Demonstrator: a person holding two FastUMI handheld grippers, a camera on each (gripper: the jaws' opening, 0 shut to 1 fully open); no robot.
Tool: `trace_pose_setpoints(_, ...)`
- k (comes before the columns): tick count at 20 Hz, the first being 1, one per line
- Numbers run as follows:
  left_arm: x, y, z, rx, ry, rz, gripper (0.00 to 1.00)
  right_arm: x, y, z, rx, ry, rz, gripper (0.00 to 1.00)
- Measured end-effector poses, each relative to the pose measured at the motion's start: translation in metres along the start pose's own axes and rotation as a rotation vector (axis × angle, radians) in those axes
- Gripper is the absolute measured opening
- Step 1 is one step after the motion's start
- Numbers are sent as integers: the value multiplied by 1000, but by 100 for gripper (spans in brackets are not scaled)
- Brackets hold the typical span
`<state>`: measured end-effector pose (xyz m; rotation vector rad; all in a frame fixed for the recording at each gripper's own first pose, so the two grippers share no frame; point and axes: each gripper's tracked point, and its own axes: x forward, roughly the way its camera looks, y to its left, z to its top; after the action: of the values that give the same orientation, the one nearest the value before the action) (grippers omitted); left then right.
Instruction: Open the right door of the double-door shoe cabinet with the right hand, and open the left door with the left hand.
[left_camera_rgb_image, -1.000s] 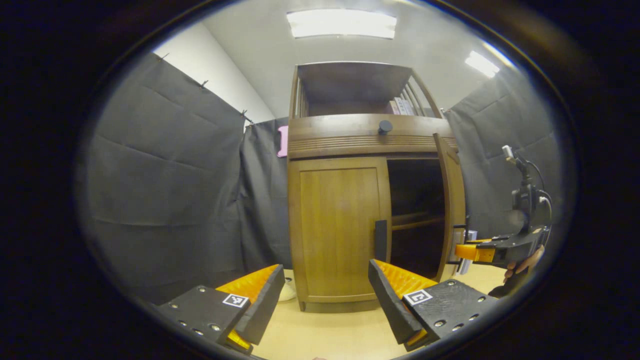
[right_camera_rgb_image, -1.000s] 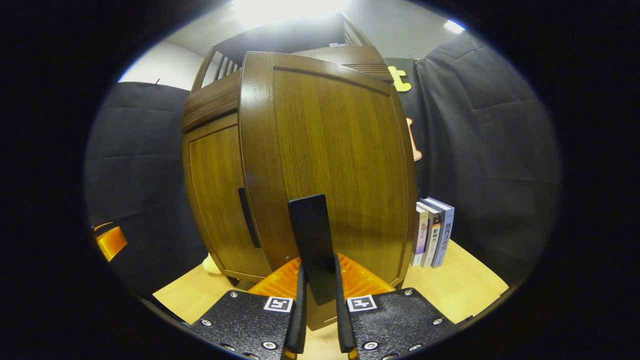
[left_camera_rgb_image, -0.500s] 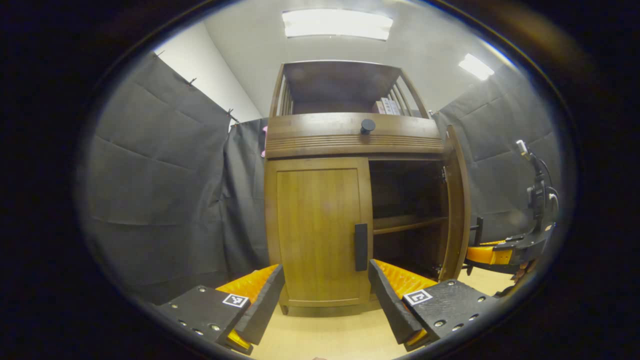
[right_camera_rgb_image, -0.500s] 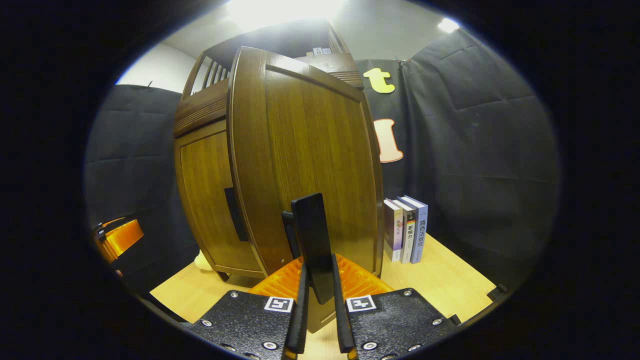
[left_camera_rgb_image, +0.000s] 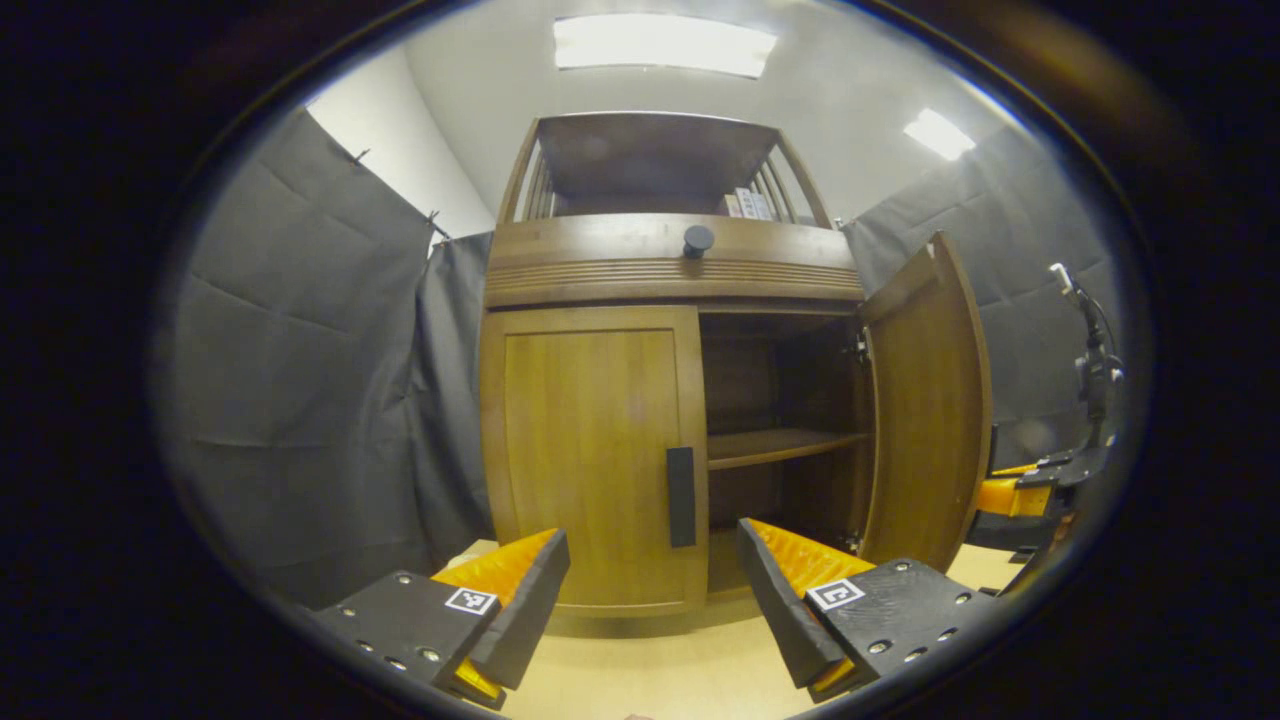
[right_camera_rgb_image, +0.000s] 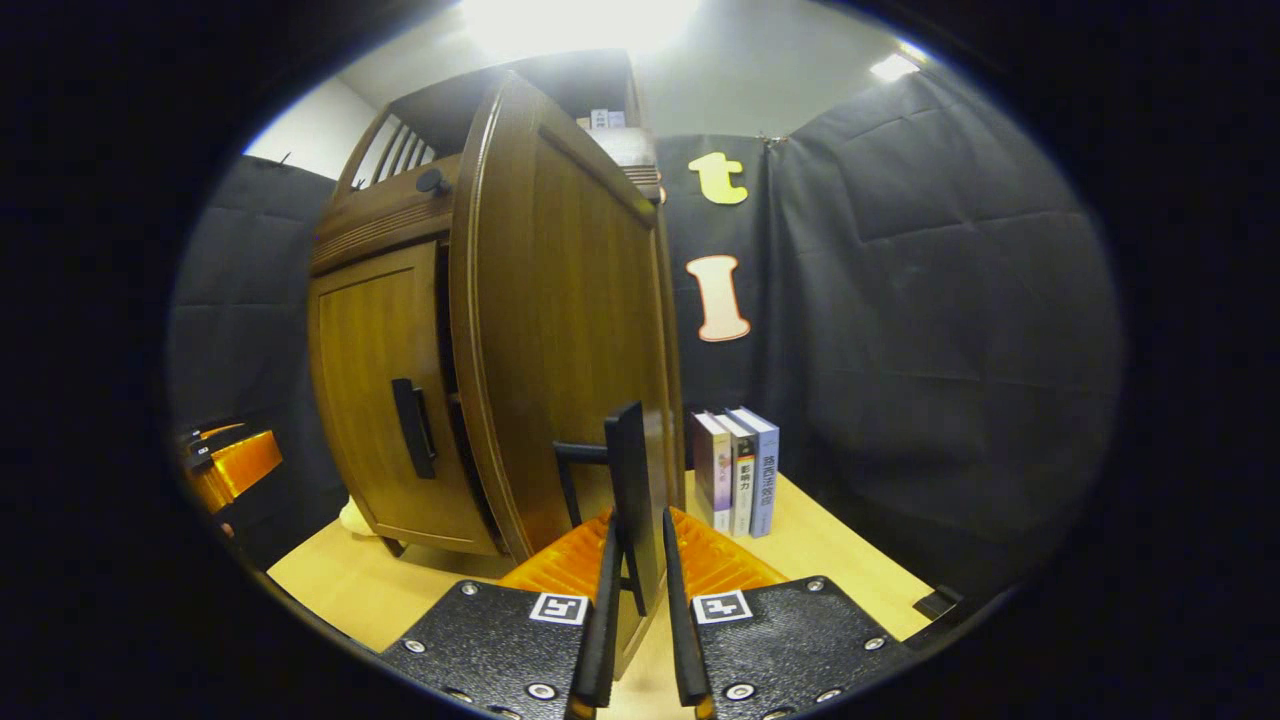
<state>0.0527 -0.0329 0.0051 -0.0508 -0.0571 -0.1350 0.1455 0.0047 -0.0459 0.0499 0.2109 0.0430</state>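
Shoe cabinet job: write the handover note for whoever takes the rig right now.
Right tongs: shut on the right door's handle, right door swung wide open.
Left tongs: open, empty, in front of the left door, its handle untouched.
Done: right door open, shelf inside showing.
Left: grip the left door's handle with the left tongs and pull that door open.

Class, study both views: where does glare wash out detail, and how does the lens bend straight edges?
Right gripper view: the ceiling light blows out to white above the cabinet, and the right door bulges like a barrel. Left gripper view: the ceiling panel stays bright but defined, and the open compartment sits in deep shadow.
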Motion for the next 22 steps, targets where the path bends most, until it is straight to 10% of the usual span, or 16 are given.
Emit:
trace_pose_setpoints(4, 7, -7, -1, 5, 8, -29, 100, -8, -41, 2, 3, -11, -85, 18)
trace_pose_setpoints(5, 8, -9, -2, 6, 5, -35, 87, -12, -50, 2, 7, -12, -100, 18)
trace_pose_setpoints(6, 10, -13, -2, 8, 5, -43, 100, -14, -58, 2, 12, -12, -113, 17)
trace_pose_setpoints(14, 28, -23, 0, 28, -1, -88, 100, -37, -111, 7, 54, -38, -231, 14)
trace_pose_setpoints(16, 36, -21, 0, 30, -3, -82, 87, -45, -110, 12, 56, -61, -214, 34)
trace_pose_setpoints(20, 63, -10, -11, 37, 21, -45, 96, -57, -114, 13, 15, -99, -231, 95)
trace_pose_setpoints(22, 73, -2, -17, 41, 36, -20, 92, -59, -111, 12, 2, -106, -229, 92)
